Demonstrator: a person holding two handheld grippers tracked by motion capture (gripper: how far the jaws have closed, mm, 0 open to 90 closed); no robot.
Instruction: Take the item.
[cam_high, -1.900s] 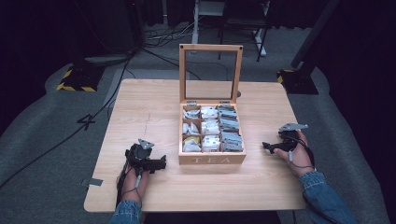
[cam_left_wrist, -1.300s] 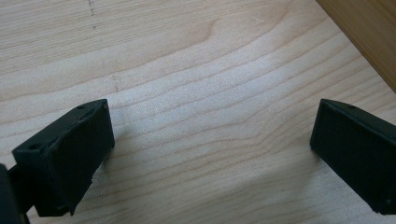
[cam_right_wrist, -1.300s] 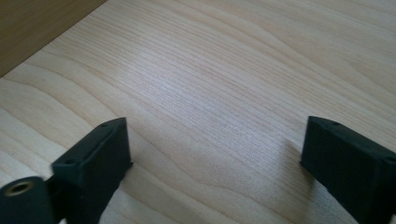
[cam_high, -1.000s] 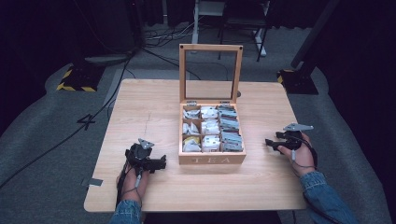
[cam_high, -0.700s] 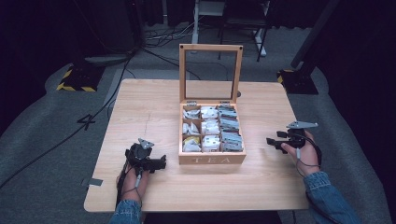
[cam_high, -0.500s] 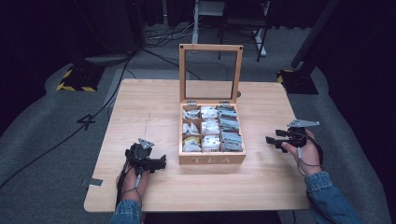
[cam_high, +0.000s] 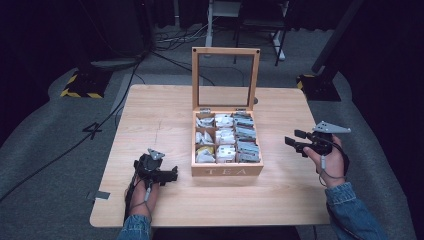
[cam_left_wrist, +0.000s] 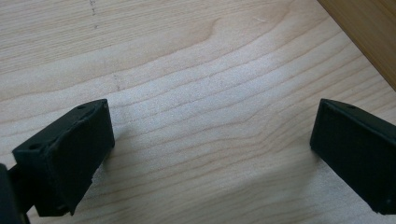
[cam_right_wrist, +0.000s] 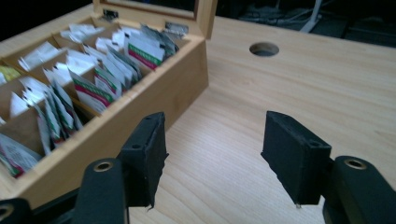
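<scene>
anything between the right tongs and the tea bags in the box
Only the tea box's own side wall. The right tongs are open, beside it over bare table. The lid stands upright, so the tea bags are reachable from above.

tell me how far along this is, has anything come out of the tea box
Done: the tea box stands with its lid raised. In hand: nothing; the left gripper and the right gripper are both open. Left: the tea bags all sit in their compartments, none on the table.
</scene>
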